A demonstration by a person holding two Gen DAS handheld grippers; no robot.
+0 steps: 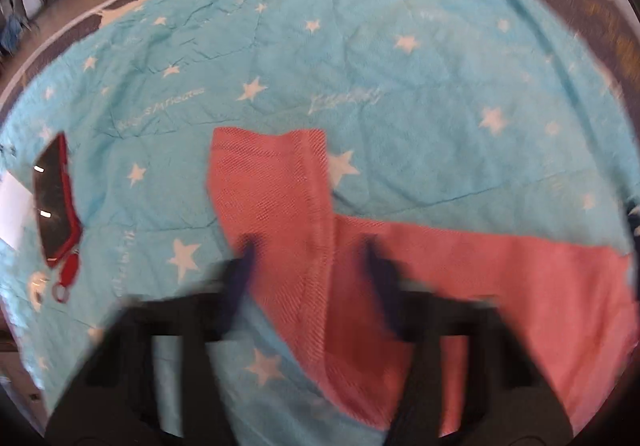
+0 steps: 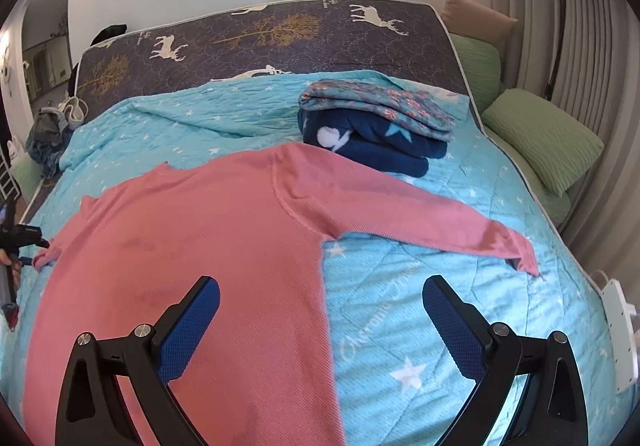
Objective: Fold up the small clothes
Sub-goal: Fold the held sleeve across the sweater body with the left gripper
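A pink knit sweater [image 2: 192, 230] lies spread flat on a light blue star-print quilt [image 2: 420, 310]. One long sleeve [image 2: 420, 218] stretches out to the right. My right gripper [image 2: 320, 294] is open, hovering above the sweater's right side edge, with nothing between its blue pads [image 2: 452, 318]. In the left wrist view, the other sleeve [image 1: 276, 198] lies folded over on the quilt [image 1: 360, 58]. My left gripper [image 1: 308, 246] is open just above that sleeve, its image blurred. The left gripper also shows at the far left of the right wrist view [image 2: 34, 250], beside the sleeve cuff.
A stack of folded blankets [image 2: 376, 122] sits behind the sweater. Green pillows [image 2: 540, 138] lie along the right side. A phone in a red case [image 1: 56, 202] and white paper [image 1: 14, 206] lie on the quilt. A white power strip [image 2: 618, 326] hangs at the bed's right edge.
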